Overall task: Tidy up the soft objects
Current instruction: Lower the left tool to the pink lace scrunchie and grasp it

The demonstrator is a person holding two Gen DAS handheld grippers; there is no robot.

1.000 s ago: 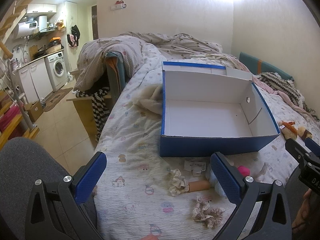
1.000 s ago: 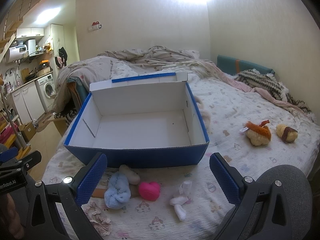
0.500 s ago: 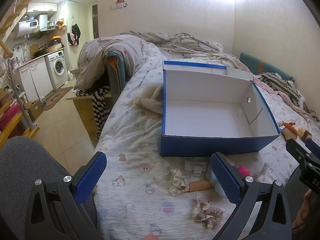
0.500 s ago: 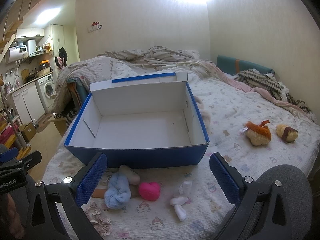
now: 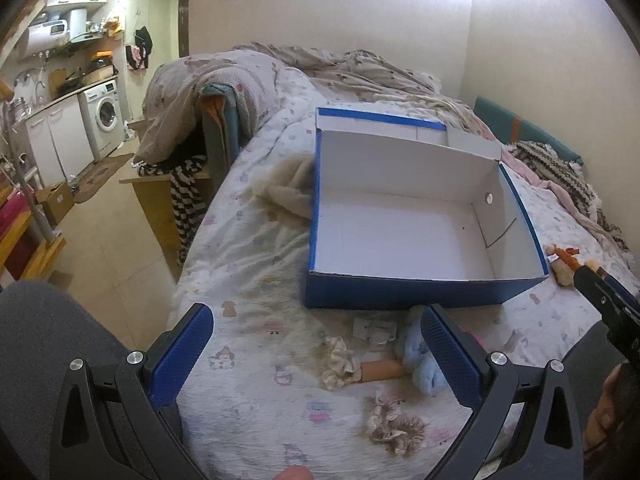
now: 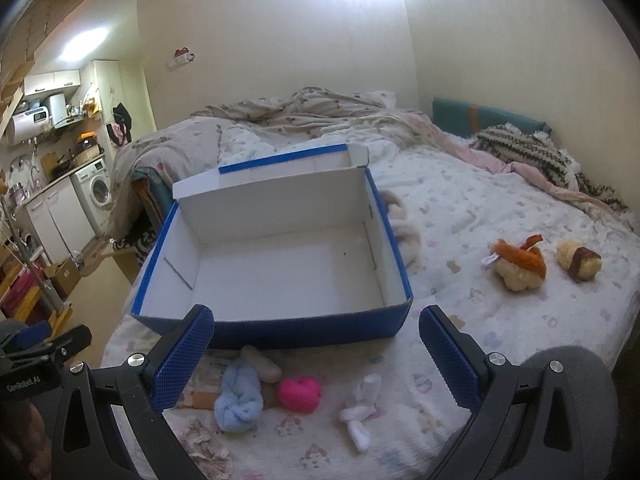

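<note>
an open blue cardboard box with a white inside (image 6: 280, 264) is seen on the patterned white bedspread (image 6: 500, 320), and nothing lies in it. both tools are held low over the near edge of the bed, each with its blue-padded jaws spread wide and nothing between them.

ahead of the right gripper (image 6: 316, 356), within the span of its jaws but beyond the tips, three soft things are laid in a row just before the box's front wall — a light blue knotted cloth bundle (image 6: 238, 402), a bright pink heart-shaped plush (image 6: 300, 394) and a small white rolled cloth (image 6: 360, 406). a beige rounded piece (image 6: 262, 364) is tucked behind the blue bundle. further to the right, well apart from the jaws, an orange-and-cream plush (image 6: 520, 266) and a cream-and-brown plush (image 6: 580, 266) are set near each other.

in front of the left gripper (image 5: 316, 354), a cream frilled scrunchie (image 5: 340, 362) is seen between the jaws, touching a tan cylinder (image 5: 380, 370); a mottled beige scrunchie (image 5: 394, 426) lies nearer, toward the right-hand pad.
</note>
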